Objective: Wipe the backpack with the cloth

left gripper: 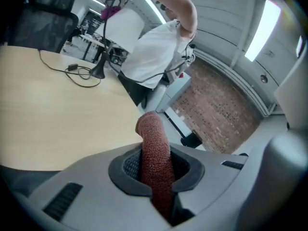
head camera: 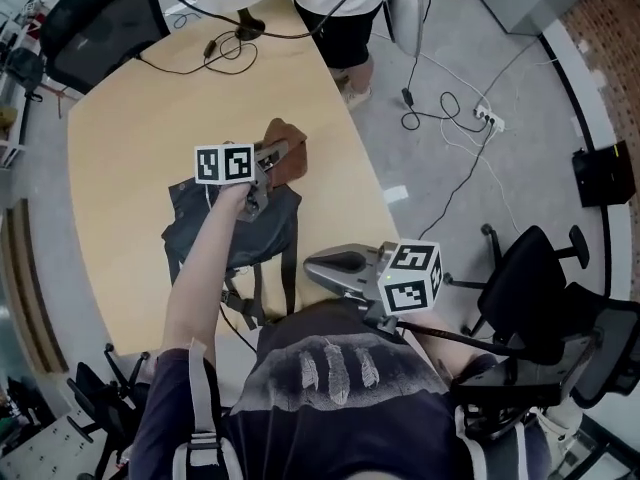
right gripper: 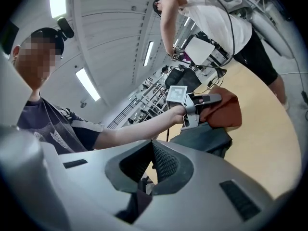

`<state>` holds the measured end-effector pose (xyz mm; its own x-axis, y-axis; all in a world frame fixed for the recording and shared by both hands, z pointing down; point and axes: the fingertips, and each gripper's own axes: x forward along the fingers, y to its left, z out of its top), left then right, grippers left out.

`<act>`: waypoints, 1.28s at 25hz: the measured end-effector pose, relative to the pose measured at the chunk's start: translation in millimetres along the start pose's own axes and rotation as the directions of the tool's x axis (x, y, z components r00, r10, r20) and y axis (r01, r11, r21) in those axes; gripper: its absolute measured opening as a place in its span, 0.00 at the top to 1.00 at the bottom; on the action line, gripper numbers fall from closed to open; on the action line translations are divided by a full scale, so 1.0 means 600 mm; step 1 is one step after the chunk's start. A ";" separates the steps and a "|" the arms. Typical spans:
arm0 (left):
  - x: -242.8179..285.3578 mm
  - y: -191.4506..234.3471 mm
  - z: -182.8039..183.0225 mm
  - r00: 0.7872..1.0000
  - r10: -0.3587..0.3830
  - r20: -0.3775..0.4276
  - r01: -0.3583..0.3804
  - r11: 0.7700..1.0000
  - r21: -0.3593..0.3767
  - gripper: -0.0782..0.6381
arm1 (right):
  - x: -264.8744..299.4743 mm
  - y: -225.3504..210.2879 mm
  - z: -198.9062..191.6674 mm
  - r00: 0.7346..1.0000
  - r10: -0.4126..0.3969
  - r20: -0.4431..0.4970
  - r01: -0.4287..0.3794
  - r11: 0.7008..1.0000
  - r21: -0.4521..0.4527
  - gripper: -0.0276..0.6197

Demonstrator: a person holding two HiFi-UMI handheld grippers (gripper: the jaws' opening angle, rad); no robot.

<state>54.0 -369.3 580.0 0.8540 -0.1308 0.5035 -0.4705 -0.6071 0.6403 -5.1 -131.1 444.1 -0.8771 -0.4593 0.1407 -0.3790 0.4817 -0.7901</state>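
Note:
A dark blue-grey backpack point(head camera: 235, 226) lies flat on the pale wooden table point(head camera: 130, 158), its straps trailing toward me. My left gripper point(head camera: 283, 152) hovers over the backpack's far end, shut on a rust-brown cloth point(head camera: 288, 158). In the left gripper view the cloth point(left gripper: 155, 148) stands up between the jaws of that gripper point(left gripper: 154, 163). The right gripper view shows the same cloth point(right gripper: 226, 110) bunched above the backpack point(right gripper: 202, 138). My right gripper point(head camera: 312, 266) rests by the table's near right edge, apart from the backpack; it point(right gripper: 151, 165) is shut and holds nothing.
A person in a white shirt point(head camera: 335, 3) stands at the table's far side. Black cables point(head camera: 225, 48) lie on the far part of the table beside a black chair point(head camera: 95, 23). An office chair point(head camera: 530, 278) and a power strip point(head camera: 487, 118) are on the floor to the right.

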 end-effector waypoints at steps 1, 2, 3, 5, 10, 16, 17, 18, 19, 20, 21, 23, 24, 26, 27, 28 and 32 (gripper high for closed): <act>0.003 0.025 0.002 0.999 0.039 0.008 -0.038 0.999 -0.033 0.81 | 0.002 -0.002 -0.002 1.000 -0.009 -0.010 0.009 1.000 -0.005 0.95; 0.004 0.052 -0.001 0.996 0.085 0.000 -0.085 0.994 -0.063 0.81 | 0.004 -0.005 -0.005 0.999 -0.023 -0.024 0.023 1.000 -0.013 0.95; 0.002 0.081 -0.010 0.989 0.144 -0.023 -0.145 0.987 -0.069 0.81 | 0.007 -0.009 -0.008 0.998 -0.038 -0.040 0.037 0.999 -0.022 0.95; -0.010 0.136 -0.034 0.954 0.283 -0.103 -0.283 0.959 0.011 0.81 | 0.009 -0.014 -0.013 0.996 -0.063 -0.064 0.060 0.998 -0.035 0.95; -0.061 0.213 -0.073 0.881 0.439 -0.176 -0.408 0.894 0.186 0.81 | 0.014 -0.021 -0.005 0.994 -0.084 -0.068 0.082 0.996 -0.020 0.95; -0.121 0.254 -0.087 0.871 0.471 -0.141 -0.441 0.875 0.199 0.81 | 0.055 -0.014 -0.002 0.989 -0.080 -0.121 0.075 0.996 -0.046 0.95; -0.132 0.260 -0.087 0.866 0.482 -0.136 -0.451 0.868 0.208 0.81 | 0.060 -0.012 -0.001 0.989 -0.080 -0.127 0.074 0.996 -0.056 0.95; -0.144 0.266 -0.088 0.856 0.501 -0.129 -0.467 0.855 0.226 0.81 | 0.065 -0.011 0.000 0.988 -0.082 -0.132 0.074 0.995 -0.065 0.95; -0.159 0.276 -0.089 0.841 0.527 -0.121 -0.487 0.835 0.256 0.81 | 0.069 -0.010 0.000 0.987 -0.085 -0.136 0.076 0.995 -0.072 0.95; -0.176 0.288 -0.090 0.823 0.558 -0.110 -0.510 0.809 0.292 0.81 | 0.073 -0.011 0.000 0.986 -0.088 -0.139 0.078 0.994 -0.074 0.95; -0.194 0.303 -0.092 0.805 0.586 -0.099 -0.530 0.783 0.325 0.81 | 0.077 -0.011 -0.001 0.986 -0.089 -0.140 0.079 0.994 -0.072 0.95; -0.235 0.333 -0.101 0.778 0.621 -0.091 -0.562 0.754 0.339 0.81 | 0.085 -0.013 -0.005 0.986 -0.092 -0.142 0.085 0.995 -0.060 0.95; -0.254 0.347 -0.109 0.768 0.632 -0.098 -0.576 0.750 0.324 0.81 | 0.087 -0.014 -0.007 0.985 -0.096 -0.144 0.089 0.995 -0.055 0.95; -0.291 0.371 -0.122 0.747 0.655 -0.116 -0.601 0.739 0.305 0.81 | 0.091 -0.014 -0.011 0.984 -0.103 -0.149 0.096 0.994 -0.052 0.95; -0.309 0.382 -0.126 0.735 0.667 -0.121 -0.613 0.730 0.302 0.81 | 0.094 -0.013 -0.012 0.983 -0.103 -0.151 0.096 0.994 -0.055 0.95; -0.327 0.391 -0.131 0.725 0.678 -0.121 -0.625 0.722 0.296 0.81 | 0.098 -0.011 -0.012 0.983 -0.103 -0.155 0.094 0.994 -0.060 0.95; -0.388 0.415 -0.145 0.700 0.708 -0.099 -0.672 0.699 0.243 0.81 | 0.110 -0.002 -0.015 0.981 -0.095 -0.171 0.083 0.994 -0.076 0.95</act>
<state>-281.3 -421.8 672.6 0.2427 -0.4433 0.8629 -0.8492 -0.5271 -0.0320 -65.5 -155.5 459.6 -0.8744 -0.3691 0.3151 -0.4722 0.4973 -0.7278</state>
